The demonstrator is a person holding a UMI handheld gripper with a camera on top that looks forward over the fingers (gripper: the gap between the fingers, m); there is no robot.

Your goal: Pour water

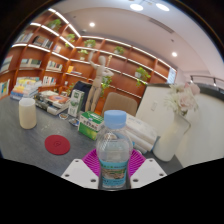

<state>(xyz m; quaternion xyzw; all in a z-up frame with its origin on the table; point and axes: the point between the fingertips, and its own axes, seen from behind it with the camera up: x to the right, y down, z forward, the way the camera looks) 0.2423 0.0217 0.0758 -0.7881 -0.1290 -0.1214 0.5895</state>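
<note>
Fingers of the gripper (113, 168) reach forward from the bottom of the gripper view, one on each side of a clear plastic water bottle (113, 152). Both pink pads (92, 160) lie against the bottle's sides, so the tool is closed around it and holding it. The bottle stands upright, with a blue cap (115, 118) on top and a pale label round its middle. It fills the space between the fingers and hides most of what lies straight ahead.

Beyond the bottle stretches a grey table (45, 132). To the left of the fingers, a round red coaster (58, 145) lies flat on the tabletop, apart from the bottle. Further left and back stands a jar (28, 114) with pale contents and a light lid. Just behind the bottle, slightly left, sits a green and white box (90, 124). More boxes and small items crowd the table's far left part, too small to identify.

To the right, a white vase (172, 138) holds pale flowers (183, 97). A wooden figure (97, 85) stands behind the table, near the middle. Lit wooden shelves (45, 45) line the back wall, and round lights sit in the ceiling.
</note>
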